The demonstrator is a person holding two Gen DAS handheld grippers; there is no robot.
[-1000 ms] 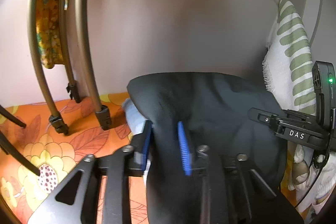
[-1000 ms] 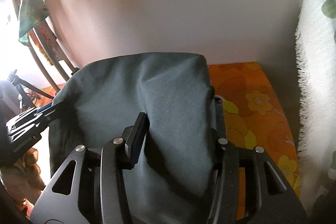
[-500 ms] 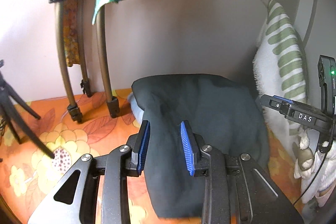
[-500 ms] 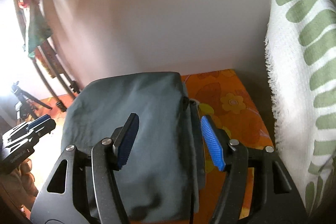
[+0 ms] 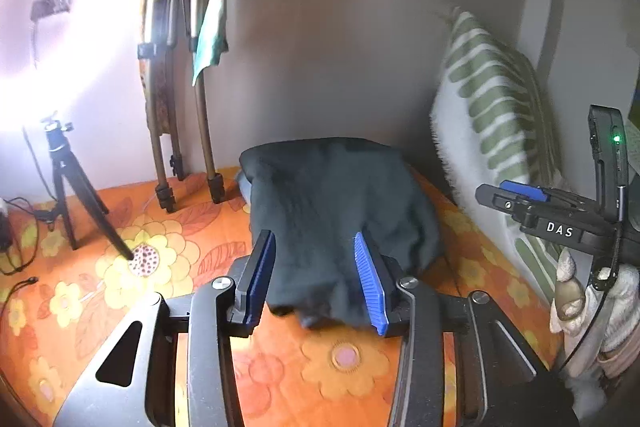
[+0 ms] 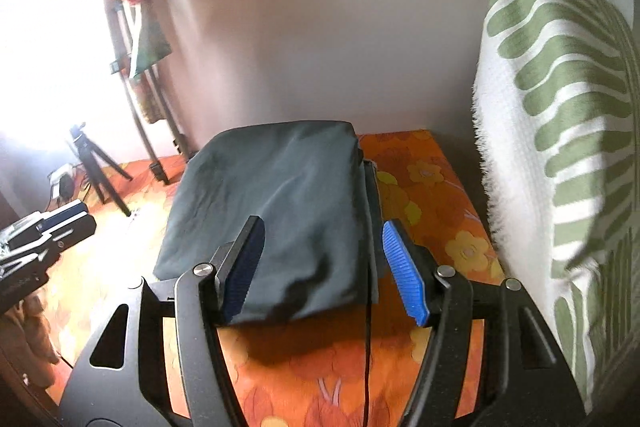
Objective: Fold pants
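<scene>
Black grippers, ribbed blue pads

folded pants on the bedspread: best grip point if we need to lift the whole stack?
Probably the near edge of the folded pants, approached from the front, low along the orange floral bedspread. That end overhangs loosely, so a jaw could slide beneath and pinch all the layers. A pillow crowds the right side.

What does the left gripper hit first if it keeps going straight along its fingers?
Most likely the folded dark pants lying on the orange floral bedspread. The left gripper is open, jaws framing the near edge; depth is unclear.
</scene>
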